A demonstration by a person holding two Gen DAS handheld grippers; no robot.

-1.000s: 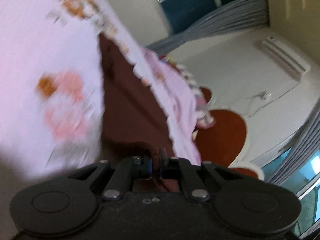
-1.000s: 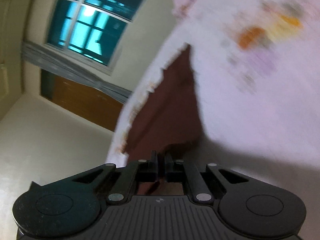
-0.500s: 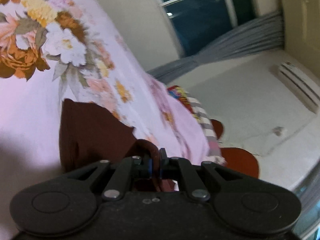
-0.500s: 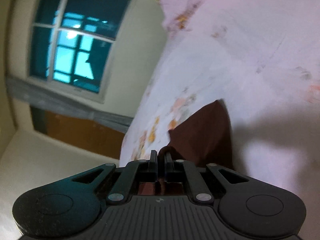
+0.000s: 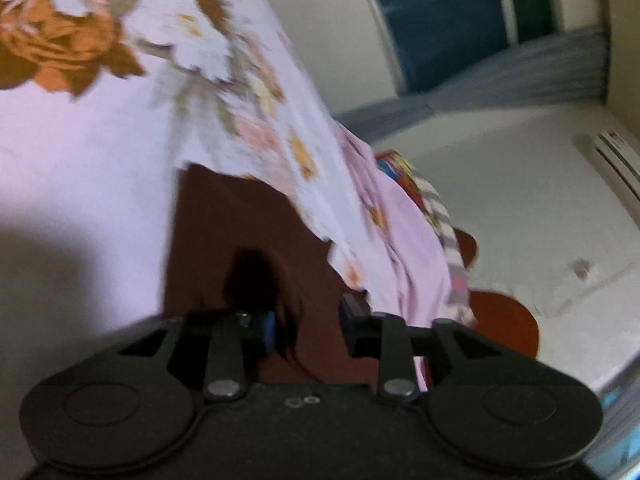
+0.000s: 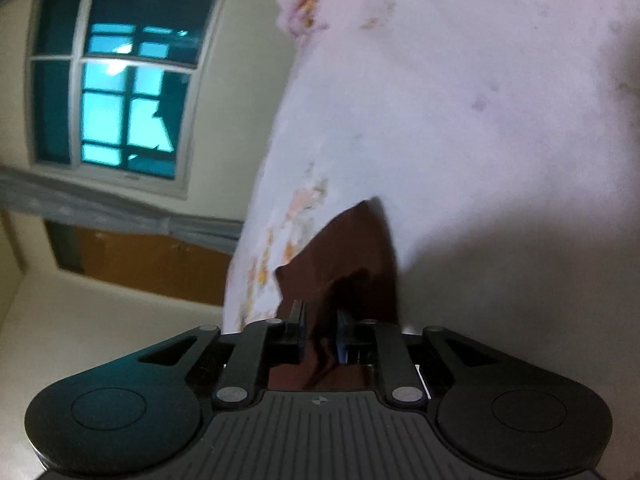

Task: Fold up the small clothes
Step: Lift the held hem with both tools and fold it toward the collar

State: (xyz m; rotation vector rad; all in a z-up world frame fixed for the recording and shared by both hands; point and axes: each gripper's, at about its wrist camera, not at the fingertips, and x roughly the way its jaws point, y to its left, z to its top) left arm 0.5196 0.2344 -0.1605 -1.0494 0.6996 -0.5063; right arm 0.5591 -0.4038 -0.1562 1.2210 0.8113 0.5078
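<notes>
A dark brown garment point(image 5: 240, 232) lies flat on a pink floral bedsheet point(image 5: 80, 140). My left gripper point(image 5: 308, 316) sits at its near edge. Its jaws are opening and stand well apart, with a raised fold of the brown cloth beside the left finger point(image 5: 264, 324), loose. In the right wrist view the same garment point(image 6: 352, 248) reaches under my right gripper point(image 6: 320, 314). Those jaws are opening too, a narrow gap with a wrinkle of brown cloth between them; the pads are drawing off it. The sheet point(image 6: 480, 120) fills the rest of that view.
Past the garment lies a bunch of pink cloth point(image 5: 416, 248) with striped fabric point(image 5: 444, 224) at the bed's edge, and a red-brown rounded thing point(image 5: 504, 328) beyond. A window point(image 5: 460, 20), grey curtains and an air conditioner point(image 5: 616, 160) are behind. The right view shows another window point(image 6: 120, 100) and an orange-brown panel point(image 6: 152, 256).
Both grippers carried the brown garment's edge across and down onto the sheet, shut on it. Now both jaws have parted and the cloth lies flatter.
</notes>
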